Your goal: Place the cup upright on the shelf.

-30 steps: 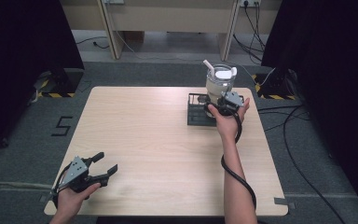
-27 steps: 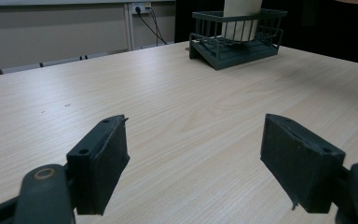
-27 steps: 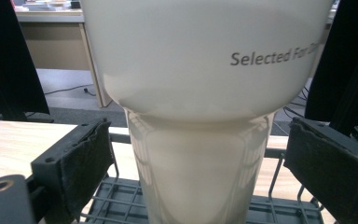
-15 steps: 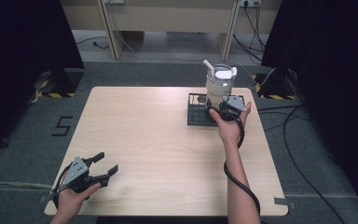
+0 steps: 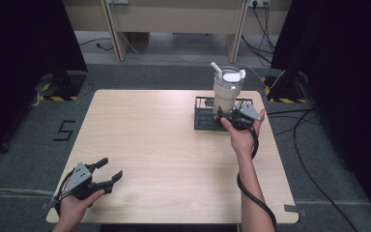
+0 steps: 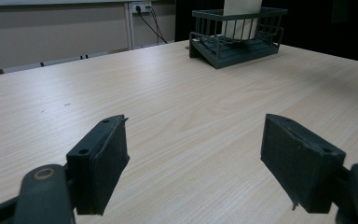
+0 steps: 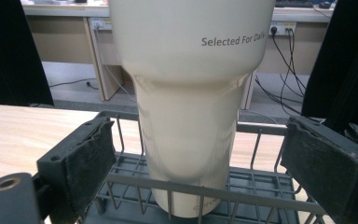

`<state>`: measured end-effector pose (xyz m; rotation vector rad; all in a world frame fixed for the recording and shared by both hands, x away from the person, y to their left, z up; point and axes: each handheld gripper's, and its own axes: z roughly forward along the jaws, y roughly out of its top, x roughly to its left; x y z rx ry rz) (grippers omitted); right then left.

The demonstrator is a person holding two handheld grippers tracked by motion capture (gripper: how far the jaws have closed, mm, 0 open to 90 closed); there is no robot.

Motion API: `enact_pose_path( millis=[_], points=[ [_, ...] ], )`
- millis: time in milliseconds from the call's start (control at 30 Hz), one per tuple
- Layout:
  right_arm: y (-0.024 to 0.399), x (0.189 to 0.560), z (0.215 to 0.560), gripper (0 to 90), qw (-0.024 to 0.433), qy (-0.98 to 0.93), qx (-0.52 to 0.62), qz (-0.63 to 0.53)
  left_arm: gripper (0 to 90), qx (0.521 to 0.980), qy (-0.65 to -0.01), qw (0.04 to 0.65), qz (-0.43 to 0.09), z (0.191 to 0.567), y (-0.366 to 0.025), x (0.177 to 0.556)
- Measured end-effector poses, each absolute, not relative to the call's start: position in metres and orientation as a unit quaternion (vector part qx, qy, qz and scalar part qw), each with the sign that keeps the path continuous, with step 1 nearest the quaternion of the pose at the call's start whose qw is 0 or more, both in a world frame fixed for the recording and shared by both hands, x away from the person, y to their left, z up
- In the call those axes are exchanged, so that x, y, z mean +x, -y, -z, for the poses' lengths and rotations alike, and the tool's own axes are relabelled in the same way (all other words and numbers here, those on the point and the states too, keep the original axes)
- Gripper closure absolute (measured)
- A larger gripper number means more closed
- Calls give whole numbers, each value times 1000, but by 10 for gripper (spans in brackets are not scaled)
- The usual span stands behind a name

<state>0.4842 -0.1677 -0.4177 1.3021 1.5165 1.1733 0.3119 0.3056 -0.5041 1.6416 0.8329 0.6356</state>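
Right gripper (image 5: 228,115) wide open, one black jaw on each side of the cream cup (image 5: 226,92), not touching it. Cup upright inside the dark wire basket (image 5: 202,116), at the far right of the table (image 5: 164,145).

To do this step well:
- Push forward a little, with both pads beside the thin lower part of the cup.
- Keep above the top wire of the basket.
- Hold the jaws level.
- Squeeze slowly, the same from both sides.
- Lift straight up, not sideways, high enough to clear the wire wall.
- Mind the lid and straw on top. No tipping.

Edges and room:
- Basket wires right under the jaws, probably easy to bump.
- Far edge and right edge of the table close to the basket, so no shoving that way.
- Lots of bare wood to the left and toward the person, good for setting the cup down.

Left gripper (image 5: 111,168) open too, holding nothing, low by the near left corner, well apart from the cup.
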Motion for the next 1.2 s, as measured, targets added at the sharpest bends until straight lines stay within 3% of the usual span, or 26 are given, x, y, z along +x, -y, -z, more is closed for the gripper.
enact_pose_path(
  millis=[1200],
  points=[
    [193,429,434,132,384,-601,524,-465,222,696,-356,563,-270,505,-304,311]
  ],
)
